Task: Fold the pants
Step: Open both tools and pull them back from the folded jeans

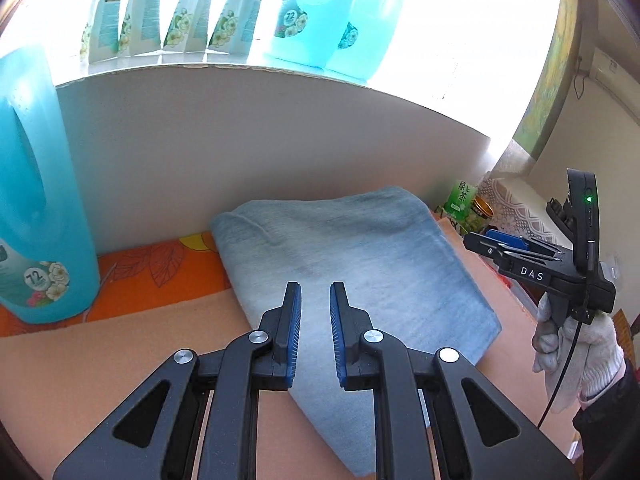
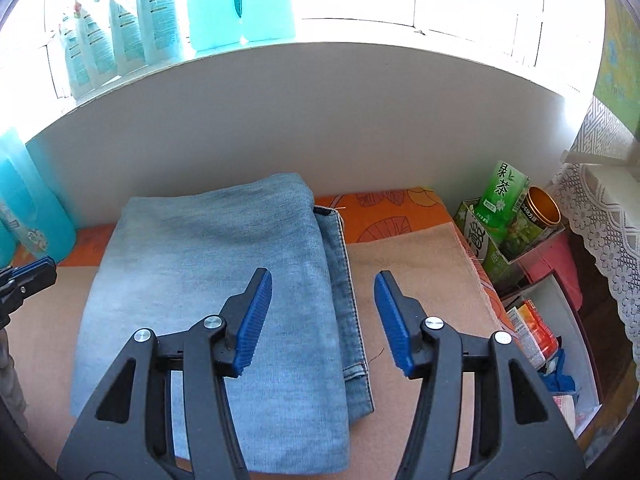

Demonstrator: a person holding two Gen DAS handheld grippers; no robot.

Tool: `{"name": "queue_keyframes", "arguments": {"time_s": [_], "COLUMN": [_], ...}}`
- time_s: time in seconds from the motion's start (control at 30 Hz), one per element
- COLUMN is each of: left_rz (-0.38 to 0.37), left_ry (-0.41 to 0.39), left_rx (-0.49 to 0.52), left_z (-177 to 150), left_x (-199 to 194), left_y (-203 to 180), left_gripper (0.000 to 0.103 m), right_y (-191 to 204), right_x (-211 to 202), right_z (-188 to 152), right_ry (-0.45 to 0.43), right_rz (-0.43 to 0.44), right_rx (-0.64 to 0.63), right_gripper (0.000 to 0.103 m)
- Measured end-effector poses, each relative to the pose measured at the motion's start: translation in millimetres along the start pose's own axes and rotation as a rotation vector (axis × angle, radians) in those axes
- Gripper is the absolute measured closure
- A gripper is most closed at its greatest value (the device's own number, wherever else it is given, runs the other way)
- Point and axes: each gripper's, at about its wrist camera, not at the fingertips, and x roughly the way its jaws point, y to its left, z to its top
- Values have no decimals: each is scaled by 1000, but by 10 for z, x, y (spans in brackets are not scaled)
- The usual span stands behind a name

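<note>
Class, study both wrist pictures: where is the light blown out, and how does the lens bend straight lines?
Left wrist view: window behind the detergent bottles is overexposed; the white ledge bows. Right wrist view: the same glare up top; the folded jeans stay evenly lit and sharp, and the corners darken.

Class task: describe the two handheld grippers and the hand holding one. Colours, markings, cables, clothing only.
Both the left gripper and right gripper are black with ribbed blue fingers and silver pivot bolts. The right one carries white "DAS" lettering, a green light and a black cable. The right hand wears a white knit glove and dark sleeve.
</note>
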Motion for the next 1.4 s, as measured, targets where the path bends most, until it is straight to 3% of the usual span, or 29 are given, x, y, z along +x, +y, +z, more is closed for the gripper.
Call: {"name": "queue_keyframes", "arguments": {"time_s": [0.27, 0.37, 0.43, 0.57, 0.67, 0.73, 1.1, 1.23, 1.4], "left_rz": [-19, -33, -38, -45, -48, -42, -49, -46, -17], "left_ry": [3, -4, -14, -49, -70, -84, -115, -124, -125], "left_rx": [54, 74, 94, 115, 125, 138, 122, 114, 111], "left_z": [-275, -371, -439, -573, -690, -782, -1357, -1582, -1847], "left_x": [-441, -675, -851, -1215, -1472, -1641, -2284, -2497, -2744], "left_y": [-339, -464, -545, -670, -722, -757, -634, -532, -374], "left_gripper": [90, 89, 76, 73, 56, 54, 38, 34, 33], "right_y": [158, 239, 316, 480, 600, 651, 1013, 1187, 1378], "right_x": [-573, -844, -1032, -1396, -1630, -1784, -2444, -2688, -3003], "right_z": [-419, -589, -700, -920, -1074, -1183, -1793, -2002, -2247], "right_ry": [-31, -48, -65, -101, -113, -117, -166, -184, -212], "right_rz": [12, 35, 33, 49, 54, 69, 4, -42, -26], "right_rx": [-18, -4, -8, -17, -12, 5, 35, 36, 70], "right_gripper": [41, 35, 33, 22, 20, 20, 1, 0, 0]}}
